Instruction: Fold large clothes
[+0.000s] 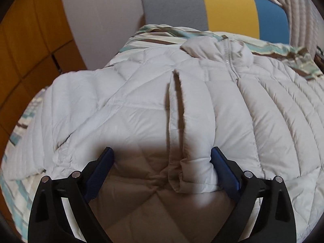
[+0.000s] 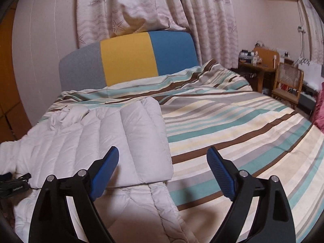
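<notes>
The left gripper [image 1: 162, 158] points steeply down, its jaws spread wide; the blue right pad [image 1: 224, 170] touches a fold of cloth and the left pad stands free. The right gripper [image 2: 163, 158] tilts down less steeply, its jaws wide apart, nothing pressed between the blue pads [image 2: 107, 168].

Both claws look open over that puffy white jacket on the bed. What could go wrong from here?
The folded sleeve is springy and may flop back open. The left gripper has that sleeve beside one finger, so pulling away could drag it. The jacket lies near the bed's edge and might slide off.
</notes>
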The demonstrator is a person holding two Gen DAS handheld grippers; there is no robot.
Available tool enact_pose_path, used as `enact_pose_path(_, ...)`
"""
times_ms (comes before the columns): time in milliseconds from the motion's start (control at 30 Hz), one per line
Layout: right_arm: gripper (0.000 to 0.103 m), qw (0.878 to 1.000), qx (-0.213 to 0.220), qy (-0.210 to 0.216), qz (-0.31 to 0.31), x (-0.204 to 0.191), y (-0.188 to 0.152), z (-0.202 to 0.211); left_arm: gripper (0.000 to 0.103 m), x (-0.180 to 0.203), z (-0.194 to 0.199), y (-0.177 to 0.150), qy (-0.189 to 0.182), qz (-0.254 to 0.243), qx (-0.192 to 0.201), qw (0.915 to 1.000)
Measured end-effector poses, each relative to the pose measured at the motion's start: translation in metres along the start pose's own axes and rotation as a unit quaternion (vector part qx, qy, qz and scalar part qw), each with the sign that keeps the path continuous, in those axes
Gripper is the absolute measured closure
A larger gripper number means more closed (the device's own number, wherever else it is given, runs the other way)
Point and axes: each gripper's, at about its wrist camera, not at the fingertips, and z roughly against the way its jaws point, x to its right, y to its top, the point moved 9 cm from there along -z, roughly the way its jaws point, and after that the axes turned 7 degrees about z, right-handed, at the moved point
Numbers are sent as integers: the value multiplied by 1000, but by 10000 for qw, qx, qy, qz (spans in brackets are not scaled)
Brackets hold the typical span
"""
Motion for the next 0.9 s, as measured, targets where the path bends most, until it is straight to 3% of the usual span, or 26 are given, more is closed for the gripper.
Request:
enact_pose_path(100, 16, 9991, -425, 22, 4, 1, 6, -6, 7, -7, 0, 0, 117, 149, 71, 9998)
enact_pose_path(167, 32, 9989, -421, -81, 169, 2, 24, -10, 7, -6, -1, 0, 109, 145, 45, 9998)
enact_pose_path(267, 49, 9981, -357, -140, 492, -5, 46, -30, 5, -4, 0, -2, 82, 166, -3, 9998)
enact_pose_path(333, 60, 9983, -377, 189, 392, -13, 53, -48, 4, -5, -2, -2, 60, 195, -33, 9998)
enact_pose_path(433, 77, 9956, -743, 472, 328, -28, 50, -85, 3, -4, -1, -3, 29, 223, -62, 9997)
enact_pose_path(633, 79, 9869, -1532, 154, 493, -24, 11, -137, 3, -4, -6, -6, -159, 305, -163, 9993)
enact_pose_path(900, 75, 9885, -1442, 137, 429, -20, 4, -137, 3, -3, -9, -6, -219, 336, -198, 9990)
